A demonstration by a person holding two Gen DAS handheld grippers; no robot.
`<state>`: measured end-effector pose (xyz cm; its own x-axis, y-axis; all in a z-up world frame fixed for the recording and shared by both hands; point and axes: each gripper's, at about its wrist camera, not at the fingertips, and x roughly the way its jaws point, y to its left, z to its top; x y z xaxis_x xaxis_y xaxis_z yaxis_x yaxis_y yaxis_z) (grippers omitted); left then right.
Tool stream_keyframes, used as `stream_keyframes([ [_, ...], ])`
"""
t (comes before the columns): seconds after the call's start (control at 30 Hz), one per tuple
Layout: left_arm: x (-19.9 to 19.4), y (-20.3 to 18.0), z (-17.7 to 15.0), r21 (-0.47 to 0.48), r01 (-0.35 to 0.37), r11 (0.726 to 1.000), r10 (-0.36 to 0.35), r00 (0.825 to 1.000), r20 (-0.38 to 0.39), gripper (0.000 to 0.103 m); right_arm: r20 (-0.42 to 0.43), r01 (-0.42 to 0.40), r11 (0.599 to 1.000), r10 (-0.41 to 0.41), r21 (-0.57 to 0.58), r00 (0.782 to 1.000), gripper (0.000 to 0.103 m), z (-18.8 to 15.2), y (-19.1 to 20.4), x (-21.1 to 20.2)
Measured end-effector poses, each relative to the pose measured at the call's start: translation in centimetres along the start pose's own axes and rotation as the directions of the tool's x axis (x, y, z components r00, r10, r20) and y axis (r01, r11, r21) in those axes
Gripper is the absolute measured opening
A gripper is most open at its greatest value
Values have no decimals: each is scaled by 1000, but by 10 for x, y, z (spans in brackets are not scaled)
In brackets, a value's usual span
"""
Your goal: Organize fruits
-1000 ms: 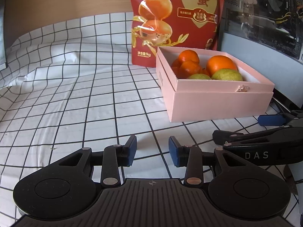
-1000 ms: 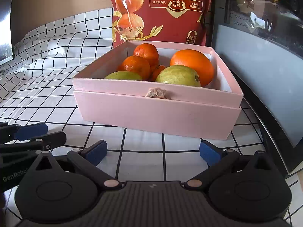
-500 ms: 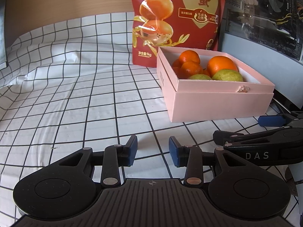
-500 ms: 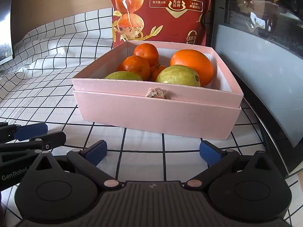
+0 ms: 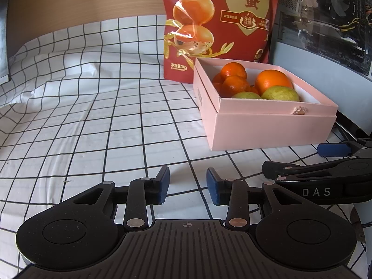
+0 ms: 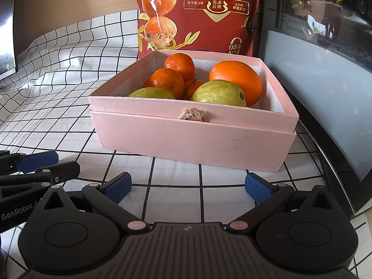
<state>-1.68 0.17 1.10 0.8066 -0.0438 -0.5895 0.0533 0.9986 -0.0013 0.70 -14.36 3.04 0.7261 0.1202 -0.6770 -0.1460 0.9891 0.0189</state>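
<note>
I find all the fruit gathered in the pink box [image 6: 193, 139], which sits on the checked cloth [image 5: 93, 125] directly in front of the red snack bag [image 6: 197, 11]: two green pears [image 6: 218, 93] against the near wall, the large orange [image 6: 236, 81] at the right, the tangerines [image 6: 168, 81] behind. No fruit lies loose on the cloth in either view, so I judge the sorting finished or nearly so. My right gripper [image 6: 188, 187] faces the box's near wall with its fingers spread wide and nothing between them. My left gripper [image 5: 187, 184] rests low over bare cloth, left of the box, its fingers part-way apart and empty; its jaws have just closed a little. Both appear parked clear of the box, presumably so nothing gets knocked. Against the earlier frames, box, fruit and both grippers lie unchanged.
</note>
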Motion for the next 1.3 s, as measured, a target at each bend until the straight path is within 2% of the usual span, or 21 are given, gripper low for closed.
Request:
stream_keyframes([
  [1.3,0,0,0,11,-5,1000,5,1000,-1,40,0,0,1000,0,-1,1000,103,0,0,0],
])
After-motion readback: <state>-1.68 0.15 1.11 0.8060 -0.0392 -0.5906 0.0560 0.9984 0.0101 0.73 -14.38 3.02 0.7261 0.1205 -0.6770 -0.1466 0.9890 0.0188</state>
